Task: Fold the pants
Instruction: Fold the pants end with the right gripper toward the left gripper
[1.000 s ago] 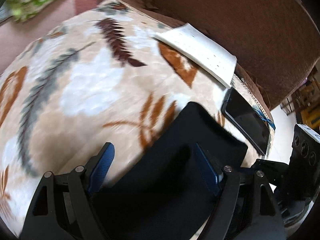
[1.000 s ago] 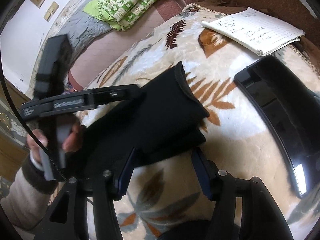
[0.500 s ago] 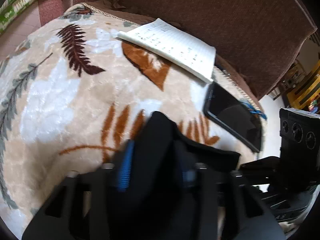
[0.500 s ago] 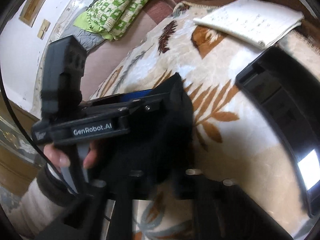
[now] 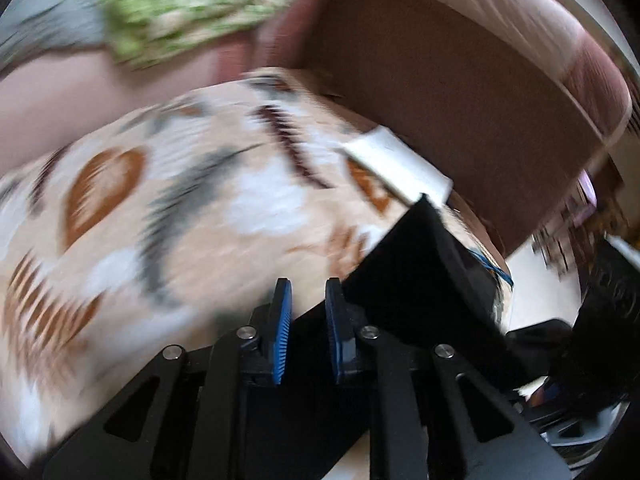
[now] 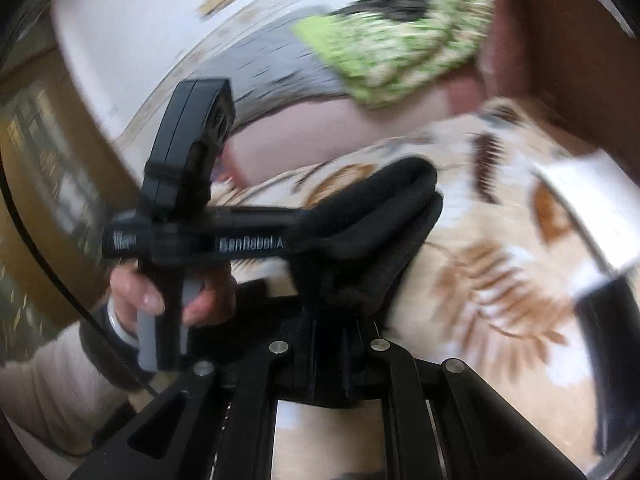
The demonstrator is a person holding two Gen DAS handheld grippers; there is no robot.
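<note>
Pants (image 6: 372, 216): one pair, black, already doubled into a thick bundle and held up off the leaf-print blanket (image 5: 168, 216) that covers the bed or couch; which of the two, cannot tell. Right gripper (image 6: 332, 364): jaws drawn close together, pinching the lower edge of the bundle. Left gripper (image 5: 306, 328): in its own view the blue pads (image 5: 282, 332) stand close with a narrow gap between them, dark cloth just behind and beside; whether they pinch a layer of it, cannot tell. In the right view it reaches into the fold from the left, held by a hand (image 6: 160, 292). Both frames heavily smeared. Judgement: fold is in its late stage, bundle being carried or turned over for a last fold. Next move calls for lowering it flat on bare blanket, edges lined up, layers kept from slipping. Count: pants 1; grippers 2; white notebook (image 5: 396, 164) 1, near the far edge; dark flat slab (image 6: 616, 360) 1, possibly a tablet, beside it; green patterned quilt (image 6: 400, 36) 1, well apart in the background.
</note>
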